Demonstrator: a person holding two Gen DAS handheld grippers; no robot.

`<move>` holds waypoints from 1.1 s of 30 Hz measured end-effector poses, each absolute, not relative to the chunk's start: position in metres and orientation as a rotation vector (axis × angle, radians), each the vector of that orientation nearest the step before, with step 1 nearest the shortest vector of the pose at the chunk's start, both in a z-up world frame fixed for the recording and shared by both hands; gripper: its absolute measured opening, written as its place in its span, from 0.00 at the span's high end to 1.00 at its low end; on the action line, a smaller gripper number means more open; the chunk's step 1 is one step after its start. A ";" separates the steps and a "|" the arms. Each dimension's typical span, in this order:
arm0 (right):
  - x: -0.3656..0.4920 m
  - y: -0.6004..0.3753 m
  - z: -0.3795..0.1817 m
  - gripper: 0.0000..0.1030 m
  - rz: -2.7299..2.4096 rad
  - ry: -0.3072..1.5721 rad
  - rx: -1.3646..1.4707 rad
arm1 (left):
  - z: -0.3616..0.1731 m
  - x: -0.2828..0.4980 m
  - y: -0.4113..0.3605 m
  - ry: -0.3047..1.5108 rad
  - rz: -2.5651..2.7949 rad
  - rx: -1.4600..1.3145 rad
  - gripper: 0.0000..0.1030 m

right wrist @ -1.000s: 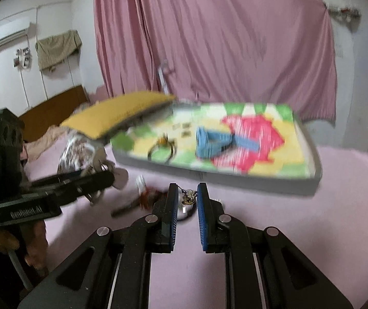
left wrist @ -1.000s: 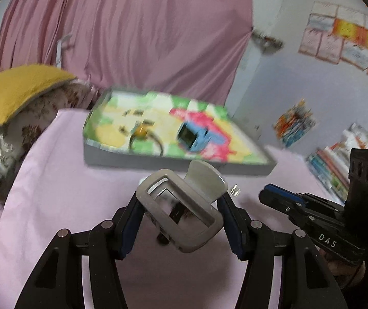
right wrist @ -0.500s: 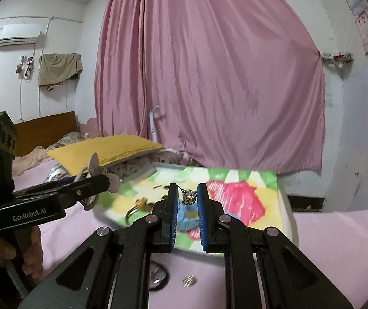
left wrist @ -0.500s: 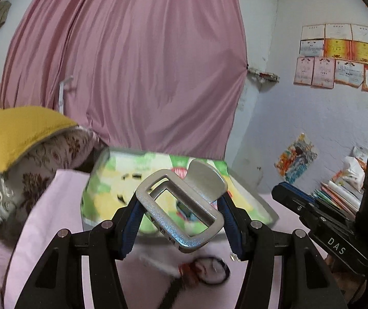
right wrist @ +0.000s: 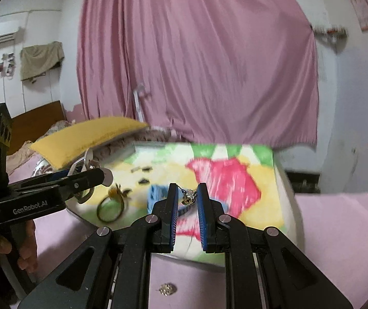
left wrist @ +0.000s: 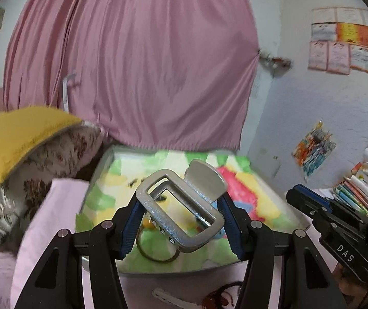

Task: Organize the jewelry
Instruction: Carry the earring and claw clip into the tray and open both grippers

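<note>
On the pink bed point(right wrist: 338, 226), the patterned tray point(left wrist: 101, 180) is now lying directly beneath both grippers, having been farther ahead a second ago. The left gripper point(left wrist: 180, 215) is carrying a silver hair clip point(left wrist: 178, 208) clenched between its fingers point(left wrist: 132, 221), hovering over a bangle point(left wrist: 155, 252) already in the tray. The right gripper point(right wrist: 187, 198) is pinching a small silver earring point(right wrist: 188, 196) above the tray's blue clip point(right wrist: 155, 195). Both pieces appear ready for placing; another earring point(right wrist: 167, 289) is waiting on the bed.

Open tray point(right wrist: 284, 180) middle ahead, seemingly clear; bangle point(right wrist: 110, 209) near left; pillows point(left wrist: 16, 134) crowding far-left corner.
</note>
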State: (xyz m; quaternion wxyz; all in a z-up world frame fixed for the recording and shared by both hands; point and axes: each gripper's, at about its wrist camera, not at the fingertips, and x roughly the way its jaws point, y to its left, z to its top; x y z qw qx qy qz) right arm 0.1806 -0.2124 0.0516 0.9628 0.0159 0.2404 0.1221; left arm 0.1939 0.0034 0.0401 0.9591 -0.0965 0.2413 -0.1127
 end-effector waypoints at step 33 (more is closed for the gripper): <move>0.215 -0.222 0.015 0.66 0.265 0.753 0.133 | 0.006 0.221 -0.003 0.779 -0.200 -0.158 0.40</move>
